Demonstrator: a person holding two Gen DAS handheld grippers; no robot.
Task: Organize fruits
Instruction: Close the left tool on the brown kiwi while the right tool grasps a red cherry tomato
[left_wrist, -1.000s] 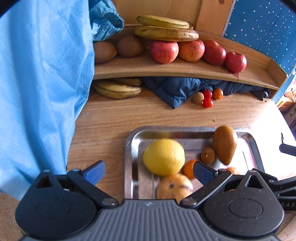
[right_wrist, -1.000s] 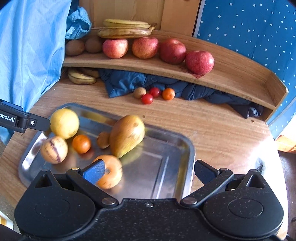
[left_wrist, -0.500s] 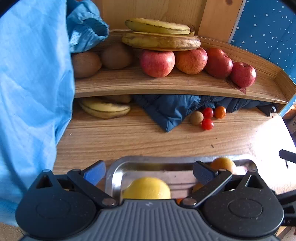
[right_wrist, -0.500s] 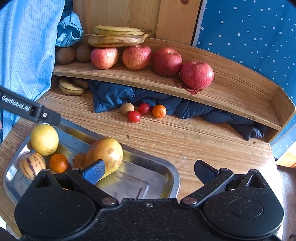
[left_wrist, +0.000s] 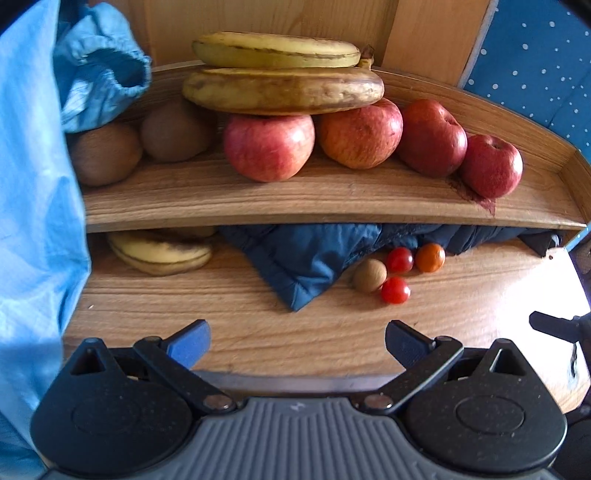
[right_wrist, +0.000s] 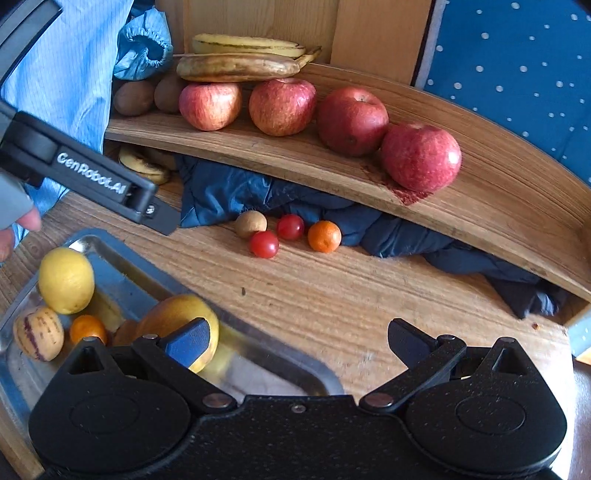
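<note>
While both spread — left gripper (left_wrist: 297, 341), right gripper (right_wrist: 297, 341), empty

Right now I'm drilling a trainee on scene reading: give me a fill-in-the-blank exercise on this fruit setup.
1. The curved wooden shelf holds ___ red apples.
2. The two spotted yellow bananas rest on top of the ___.
3. The round yellow lemon lies in the metal ___.
4. Both grippers' jaws stand ___.

Missing words: four; apples; tray; open

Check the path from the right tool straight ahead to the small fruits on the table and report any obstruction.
Nothing visible blocks it. Bare wooden table lies between the open right tool and the two red cherry tomatoes, the small orange fruit and the round tan fruit. The dark blue quilted cloth lies behind them.
</note>
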